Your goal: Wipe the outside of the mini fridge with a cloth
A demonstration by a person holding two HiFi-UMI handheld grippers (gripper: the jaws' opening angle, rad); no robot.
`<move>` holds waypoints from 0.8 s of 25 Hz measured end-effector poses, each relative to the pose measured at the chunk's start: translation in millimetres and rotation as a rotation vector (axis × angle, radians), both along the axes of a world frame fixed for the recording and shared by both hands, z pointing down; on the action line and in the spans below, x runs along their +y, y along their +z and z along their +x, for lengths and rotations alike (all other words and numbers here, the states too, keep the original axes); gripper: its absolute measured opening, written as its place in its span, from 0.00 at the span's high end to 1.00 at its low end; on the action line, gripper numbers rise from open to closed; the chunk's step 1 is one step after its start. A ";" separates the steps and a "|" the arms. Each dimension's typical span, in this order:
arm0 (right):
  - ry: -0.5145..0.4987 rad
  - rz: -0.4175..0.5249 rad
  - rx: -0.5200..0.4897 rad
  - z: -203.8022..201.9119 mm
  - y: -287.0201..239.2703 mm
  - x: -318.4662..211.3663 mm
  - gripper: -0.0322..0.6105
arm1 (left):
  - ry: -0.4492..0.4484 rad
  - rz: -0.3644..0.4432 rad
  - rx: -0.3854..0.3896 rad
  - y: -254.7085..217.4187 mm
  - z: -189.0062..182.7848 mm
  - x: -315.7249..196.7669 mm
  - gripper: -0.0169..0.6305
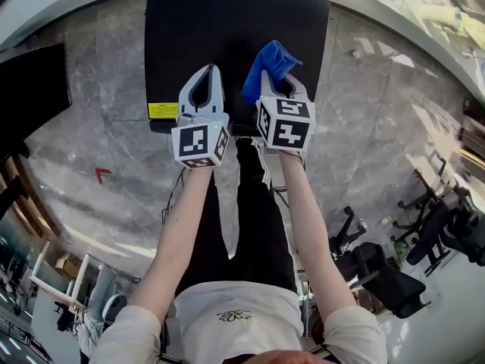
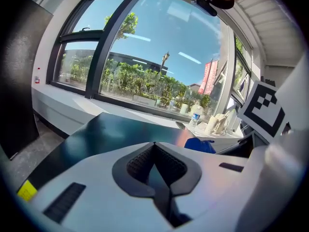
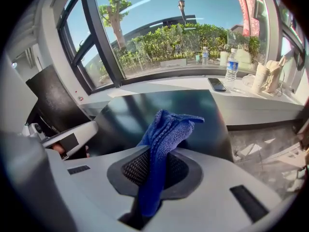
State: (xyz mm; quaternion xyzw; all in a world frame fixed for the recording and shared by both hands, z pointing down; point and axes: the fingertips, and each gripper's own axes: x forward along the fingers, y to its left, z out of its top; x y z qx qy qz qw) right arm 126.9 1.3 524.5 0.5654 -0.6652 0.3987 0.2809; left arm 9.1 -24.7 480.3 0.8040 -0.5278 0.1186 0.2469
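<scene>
The black mini fridge (image 1: 235, 29) stands on the floor in front of me, seen from above. My right gripper (image 1: 276, 80) hovers over its near edge, shut on a blue cloth (image 1: 269, 63) that sticks up and forward from the jaws. In the right gripper view the cloth (image 3: 161, 144) rises between the pads (image 3: 130, 168) over the fridge top (image 3: 140, 110). My left gripper (image 1: 204, 73) is beside it at the same edge, shut and holding nothing. In the left gripper view its tips (image 2: 154, 145) meet above the fridge top (image 2: 106, 132), and the cloth (image 2: 200, 145) shows at the right.
A yellow label (image 1: 162, 111) marks the fridge's near left side. A window sill behind carries a water bottle (image 3: 231, 66) and a phone (image 3: 216, 84). A black cabinet (image 1: 30, 89) stands at left, and office chairs (image 1: 394, 271) at right on the marble floor.
</scene>
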 end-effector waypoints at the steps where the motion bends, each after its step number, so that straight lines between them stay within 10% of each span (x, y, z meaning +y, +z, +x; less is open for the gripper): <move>1: 0.006 0.003 0.010 8.8 -0.4 2.1 0.85 | 0.010 -0.002 0.000 0.1 6.6 1.7 0.97; 20: 0.116 0.016 0.149 132.7 2.8 30.3 0.85 | 0.114 -0.008 -0.004 9.5 82.2 12.6 0.97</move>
